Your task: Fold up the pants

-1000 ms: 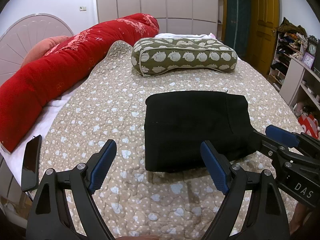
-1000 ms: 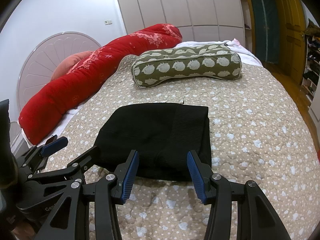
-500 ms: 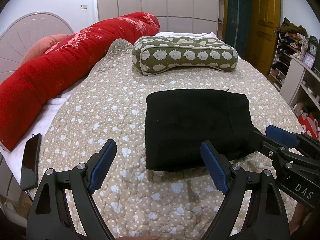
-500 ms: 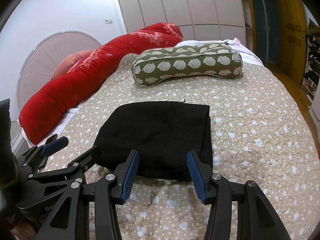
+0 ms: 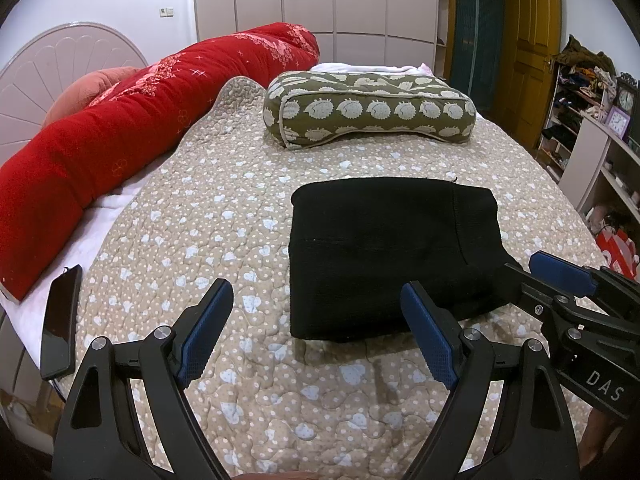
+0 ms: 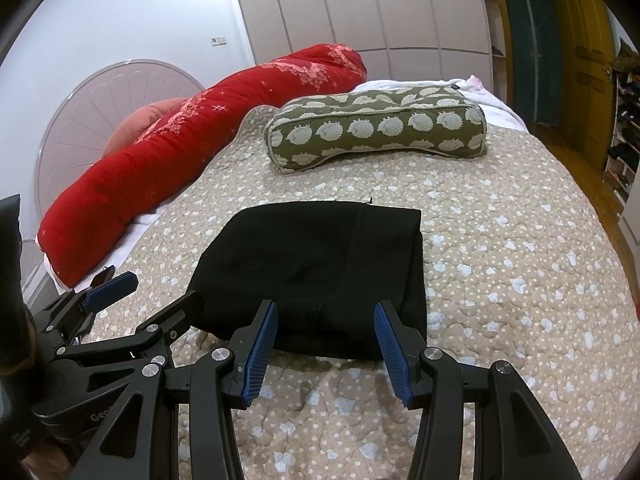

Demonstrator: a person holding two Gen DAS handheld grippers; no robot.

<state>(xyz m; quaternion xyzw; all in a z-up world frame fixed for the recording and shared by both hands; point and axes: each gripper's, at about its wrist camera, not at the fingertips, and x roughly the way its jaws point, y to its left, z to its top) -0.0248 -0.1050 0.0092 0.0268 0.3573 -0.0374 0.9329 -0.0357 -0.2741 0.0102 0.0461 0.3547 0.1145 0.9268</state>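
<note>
A: Black pants (image 5: 394, 254) lie as a compact folded rectangle on the quilted bedspread (image 5: 224, 200), near the hedgehog-print pillow (image 5: 370, 110).

B: Tongs?

A: Left gripper (image 5: 316, 338) and right gripper (image 6: 326, 338) both spread, pinching nothing. Folding appears complete; at most, a final squaring of edges.

light: even, bright indoor, from overhead | glare: ceiling lamps reflect on glossy wardrobe doors (image 6: 360, 12) | shadows: soft, under fingers (image 5: 428, 336) on bed | focus: sharp | edges: strong fisheye bend, dark corners
</note>
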